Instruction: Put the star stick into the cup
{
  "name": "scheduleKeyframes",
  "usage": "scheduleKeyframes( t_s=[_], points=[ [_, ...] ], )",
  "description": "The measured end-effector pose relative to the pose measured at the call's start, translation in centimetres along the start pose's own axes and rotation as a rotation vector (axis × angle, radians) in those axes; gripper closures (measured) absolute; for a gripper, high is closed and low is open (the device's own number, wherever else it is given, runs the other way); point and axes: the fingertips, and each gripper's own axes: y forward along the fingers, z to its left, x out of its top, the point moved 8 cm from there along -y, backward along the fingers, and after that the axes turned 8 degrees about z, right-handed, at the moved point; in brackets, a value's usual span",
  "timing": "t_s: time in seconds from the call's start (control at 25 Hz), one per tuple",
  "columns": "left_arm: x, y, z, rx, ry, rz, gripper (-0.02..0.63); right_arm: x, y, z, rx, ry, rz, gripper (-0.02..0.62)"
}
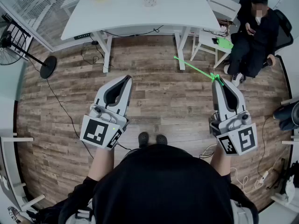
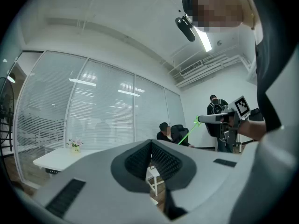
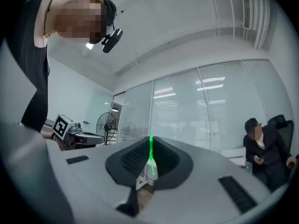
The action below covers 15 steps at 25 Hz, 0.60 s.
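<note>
No words, numbers or brand names can be read in any view. The only signs are black-and-white square code markers, and they carry patterns, not letters. One marker [image 1: 96, 131] is on the cube at the back end of the left gripper [image 1: 125, 80], well behind its jaws. Another marker [image 1: 246, 137] is on the cube behind the jaws of the right gripper [image 1: 217, 81]. The right gripper's marker also shows in the left gripper view, off to the right of the jaws. The left gripper's marker shows in the right gripper view, off to the left of the jaws.
</note>
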Motion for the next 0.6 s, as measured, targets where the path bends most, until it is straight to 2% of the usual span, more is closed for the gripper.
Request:
scheduleKeyframes(
  t_s=[0.6],
  points=[
    [0.29,-0.88,-0.42,0.009,0.015,-0.008,0.595,0.36,-0.50,0.45,0.011,-0.019,-0.003,0.574]
  ],
)
